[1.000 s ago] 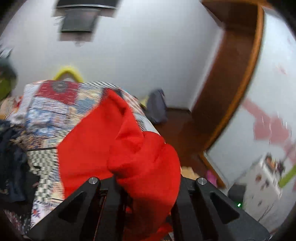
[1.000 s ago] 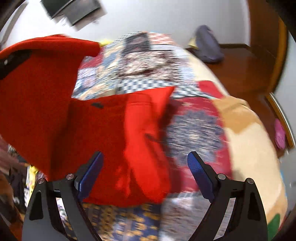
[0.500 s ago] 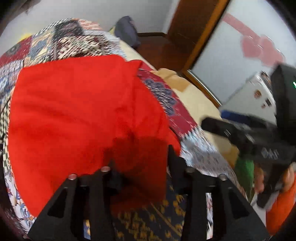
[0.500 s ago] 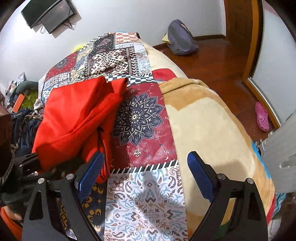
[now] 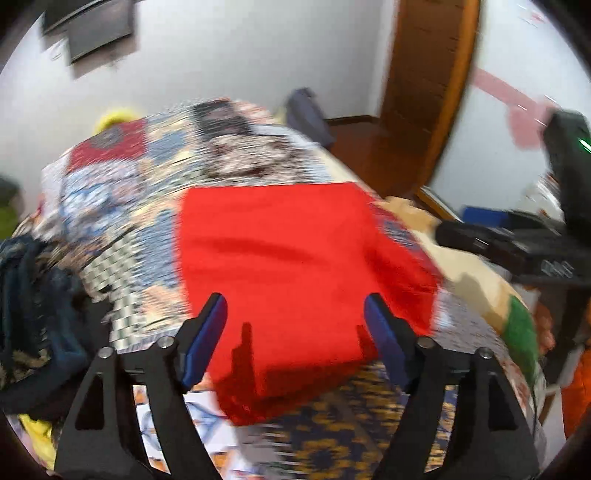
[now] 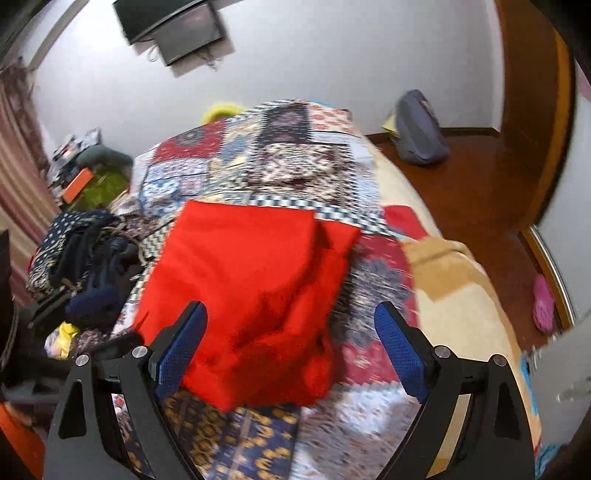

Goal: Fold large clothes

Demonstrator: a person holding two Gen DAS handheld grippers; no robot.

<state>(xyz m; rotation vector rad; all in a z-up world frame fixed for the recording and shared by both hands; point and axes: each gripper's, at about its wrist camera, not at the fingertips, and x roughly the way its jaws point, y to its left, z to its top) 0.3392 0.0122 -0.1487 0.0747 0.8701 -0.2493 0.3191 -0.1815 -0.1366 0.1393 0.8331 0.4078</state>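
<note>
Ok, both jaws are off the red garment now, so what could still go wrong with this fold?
1. The red garment has a loose flap sticking out at its far right corner and bunched cloth at its near right; another fold over that would likely come out lopsided.
2. The left hand-held gripper, whose jaws have just been opening, sits right over the near edge and could snag it.
3. The dark clothes pile lies close on the left and could get dragged in.

Patchwork quilt (image 6: 295, 155) is covering the bed. Dark clothes pile (image 6: 85, 258) is lying at its left edge. Grey backpack (image 6: 419, 129) is leaning against the wall on the wood floor (image 6: 480, 184). Pink slipper (image 6: 543, 308) is sitting near the door frame. TV (image 6: 177, 26) is hanging on the wall.
</note>
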